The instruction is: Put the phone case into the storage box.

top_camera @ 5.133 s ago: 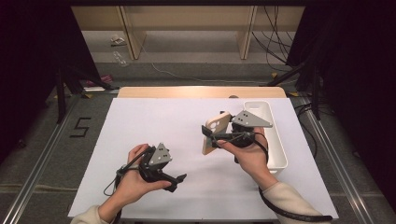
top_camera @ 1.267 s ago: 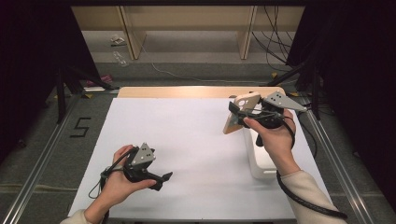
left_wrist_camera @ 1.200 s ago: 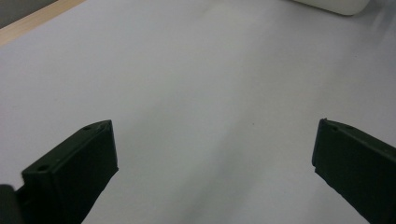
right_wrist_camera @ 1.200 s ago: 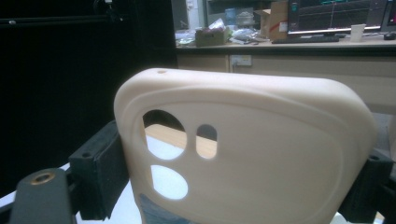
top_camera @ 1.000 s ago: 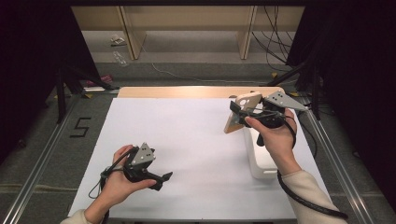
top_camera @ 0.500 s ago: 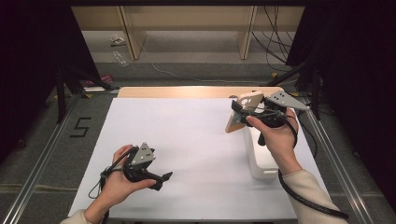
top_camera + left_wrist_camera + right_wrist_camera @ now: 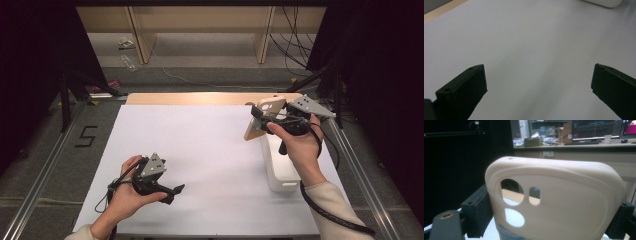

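right gripper [image 7: 260, 120]: clamped across a cream soft-plastic phone case [image 7: 554, 202], held upright above the far right of the white table [image 7: 200, 140] | left gripper [image 7: 172, 192]: jaws wide apart, nothing between, low over the table's near left | white oblong plastic tray [image 7: 280, 175]: under the right hand

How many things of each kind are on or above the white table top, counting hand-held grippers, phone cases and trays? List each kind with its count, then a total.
Hand-held grippers: 2, the left gripper and the right gripper
Phone cases: 1, the cream phone case clamped between the right gripper's jaws
Trays: 1, the white tray at the table's right side
Total: 4
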`<move>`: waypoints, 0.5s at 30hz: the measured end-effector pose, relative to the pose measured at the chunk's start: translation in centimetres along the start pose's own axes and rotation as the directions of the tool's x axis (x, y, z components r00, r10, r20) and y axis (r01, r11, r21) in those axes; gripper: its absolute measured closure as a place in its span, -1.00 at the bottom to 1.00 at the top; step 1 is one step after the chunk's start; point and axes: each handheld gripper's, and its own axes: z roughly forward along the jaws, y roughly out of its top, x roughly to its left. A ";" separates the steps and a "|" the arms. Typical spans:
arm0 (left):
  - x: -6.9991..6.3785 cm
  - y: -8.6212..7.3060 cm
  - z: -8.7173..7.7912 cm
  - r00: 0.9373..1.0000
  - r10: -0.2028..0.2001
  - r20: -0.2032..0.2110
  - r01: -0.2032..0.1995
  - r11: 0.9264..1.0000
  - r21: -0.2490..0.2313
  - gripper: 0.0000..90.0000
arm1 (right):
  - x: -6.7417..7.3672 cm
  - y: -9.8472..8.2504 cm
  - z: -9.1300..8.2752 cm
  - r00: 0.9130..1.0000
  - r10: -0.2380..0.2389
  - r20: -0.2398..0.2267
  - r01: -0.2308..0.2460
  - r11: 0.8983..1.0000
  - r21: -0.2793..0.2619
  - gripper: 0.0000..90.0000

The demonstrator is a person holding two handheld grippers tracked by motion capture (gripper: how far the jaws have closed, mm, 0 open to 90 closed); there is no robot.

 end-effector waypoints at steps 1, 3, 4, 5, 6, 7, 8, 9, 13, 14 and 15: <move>0.0 0.0 0.0 1.000 0.000 0.001 0.000 1.000 -0.001 -1.00 | 0.0 0.0 0.0 1.000 0.000 0.000 0.000 1.000 0.000 -0.68; 0.0 0.0 0.0 1.000 -0.001 0.000 0.001 1.000 -0.002 -1.00 | 0.0 0.0 0.0 1.000 0.000 0.001 0.000 1.000 0.001 -0.68; 0.0 0.0 0.0 1.000 -0.001 0.001 0.001 1.000 -0.002 -1.00 | 0.0 0.0 0.0 1.000 0.000 0.001 0.000 1.000 0.001 -0.68; 0.0 0.0 0.0 1.000 -0.001 0.001 0.001 1.000 -0.001 -1.00 | 0.0 0.0 0.0 1.000 0.000 0.002 0.000 1.000 0.001 -0.68; -0.1 0.0 0.0 1.000 -0.002 0.001 0.002 1.000 -0.001 -1.00 | -0.1 0.0 0.0 1.000 0.000 0.001 0.000 1.000 0.001 -0.68; -0.1 0.0 0.0 1.000 -0.001 0.001 0.001 1.000 -0.001 -1.00 | -0.1 0.0 0.0 1.000 0.001 0.001 -0.001 1.000 0.001 -0.68; 0.0 0.0 0.0 1.000 -0.002 0.001 0.002 1.000 -0.001 -1.00 | -0.1 0.0 0.0 1.000 0.000 0.003 0.000 1.000 0.001 -0.68; 0.0 0.0 0.0 1.000 -0.001 0.001 0.001 1.000 -0.001 -1.00 | -0.1 0.0 0.0 1.000 -0.001 0.003 0.001 1.000 0.000 -0.68; 0.0 0.0 0.0 1.000 -0.003 0.000 0.003 1.000 -0.002 -1.00 | -0.3 0.1 -0.1 1.000 0.002 0.008 -0.002 1.000 -0.002 -0.68; 0.0 0.0 0.0 1.000 -0.004 0.000 0.004 1.000 -0.002 -1.00 | -0.4 0.1 -0.1 1.000 0.004 0.008 -0.004 1.000 -0.003 -0.68; 0.0 0.0 0.0 1.000 -0.003 0.000 0.003 1.000 -0.003 -1.00 | -0.4 0.1 -0.1 1.000 0.003 0.010 -0.003 1.000 -0.003 -0.68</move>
